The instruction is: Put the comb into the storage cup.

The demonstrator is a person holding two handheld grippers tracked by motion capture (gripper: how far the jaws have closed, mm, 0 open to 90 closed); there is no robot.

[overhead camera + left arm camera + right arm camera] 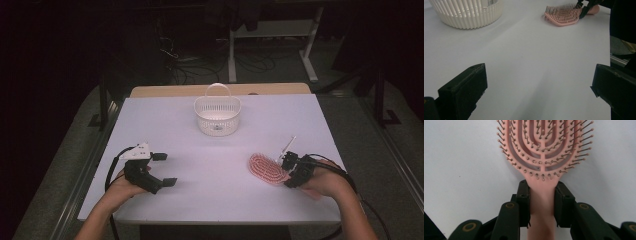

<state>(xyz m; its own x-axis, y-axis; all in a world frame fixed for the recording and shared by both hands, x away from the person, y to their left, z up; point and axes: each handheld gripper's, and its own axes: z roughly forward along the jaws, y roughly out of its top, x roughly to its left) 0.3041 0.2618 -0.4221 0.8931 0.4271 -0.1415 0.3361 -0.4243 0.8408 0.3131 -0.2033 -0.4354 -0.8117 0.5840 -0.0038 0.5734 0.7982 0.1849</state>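
Note:
A pink hairbrush point(268, 169) lies bristles-up on the white table point(215, 160) at the right front. My right gripper point(289, 170) is shut on its handle just below the head; in the right gripper view both jaws press the pink handle point(542, 200) from either side. From the left gripper view the hairbrush point(564, 15) lies far off at upper right. My left gripper point(164, 169) rests at the left front, open, with bare table between its jaws. A white slatted basket point(217, 115) with an upright handle stands at the middle back.
The basket point(467, 12) sits at the upper left of the left gripper view. A wooden board point(165, 91) edges the table's far side. Beyond it are cables and a white desk frame point(272, 35) on the dark floor.

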